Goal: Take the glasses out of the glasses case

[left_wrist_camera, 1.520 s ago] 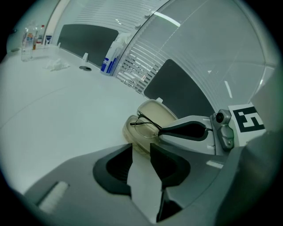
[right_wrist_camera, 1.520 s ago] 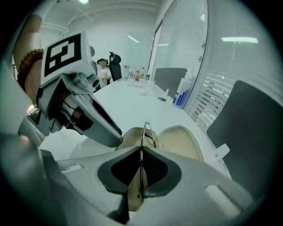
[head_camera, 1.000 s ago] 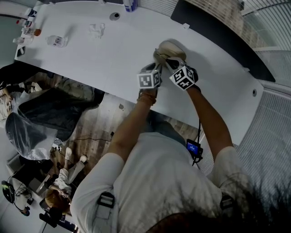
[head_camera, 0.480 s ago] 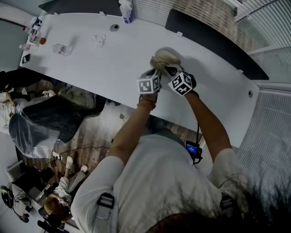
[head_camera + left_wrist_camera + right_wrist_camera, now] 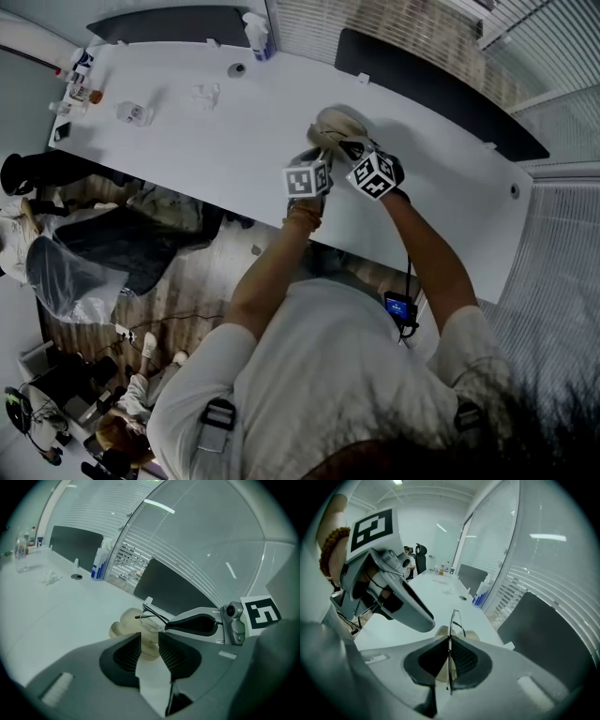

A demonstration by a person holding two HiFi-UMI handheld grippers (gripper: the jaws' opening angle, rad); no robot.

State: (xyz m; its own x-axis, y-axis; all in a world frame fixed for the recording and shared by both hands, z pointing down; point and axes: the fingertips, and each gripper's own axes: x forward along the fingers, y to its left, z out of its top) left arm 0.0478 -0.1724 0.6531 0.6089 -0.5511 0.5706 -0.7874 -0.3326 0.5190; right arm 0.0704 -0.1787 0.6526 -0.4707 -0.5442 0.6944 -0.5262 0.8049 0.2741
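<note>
Right gripper (image 5: 450, 644): jaws clenched on the glasses (image 5: 454, 618), whose thin wire frame sits edge-on between them. Left gripper (image 5: 150, 641): jaws closing on the near end of the glasses case (image 5: 339, 124), at 12 o'clock of both grippers, over the desk (image 5: 216, 131). The frame is likely light, springy and fragile. Grip the rim or hinge, never the lenses.

The head view looks steeply down from above the table (image 5: 187, 131) at its near edge, while the 2 gripper views look low and close across its top, all sharing the glasses case (image 5: 339, 122).
</note>
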